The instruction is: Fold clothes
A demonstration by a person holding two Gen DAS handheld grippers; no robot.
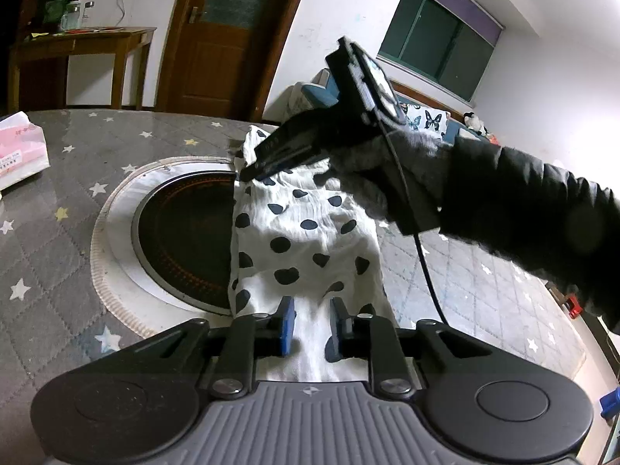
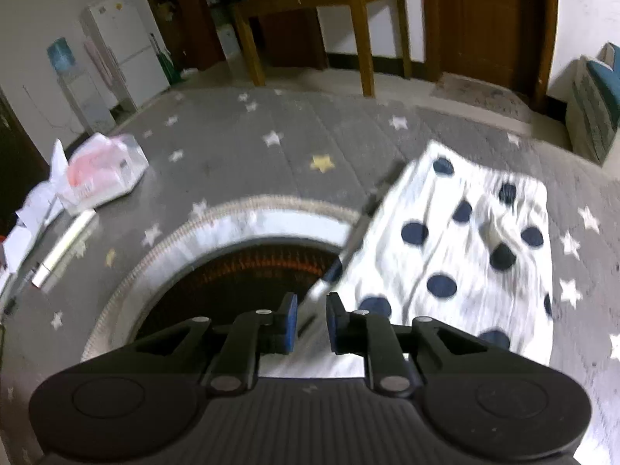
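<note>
A white cloth with dark blue dots (image 1: pixel 306 240) lies folded in a long strip on the grey star-patterned table cover (image 1: pixel 58 201), partly over the round black burner (image 1: pixel 186 240). My left gripper (image 1: pixel 312 325) is open, its blue pads either side of the cloth's near end. The right gripper (image 1: pixel 252 168), held by a gloved hand, reaches down to the cloth's far end; its tips are hard to make out there. In the right wrist view the cloth (image 2: pixel 465 244) lies ahead to the right, and my right gripper (image 2: pixel 312 323) is open over its near edge. That view is blurred.
A tissue pack (image 1: pixel 19 151) sits at the table's left, also in the right wrist view (image 2: pixel 104 172), with papers and a white tube (image 2: pixel 66 248) beside it. A wooden side table (image 2: pixel 321 19), a door (image 1: pixel 217 35) and a sofa (image 1: pixel 434 116) stand beyond.
</note>
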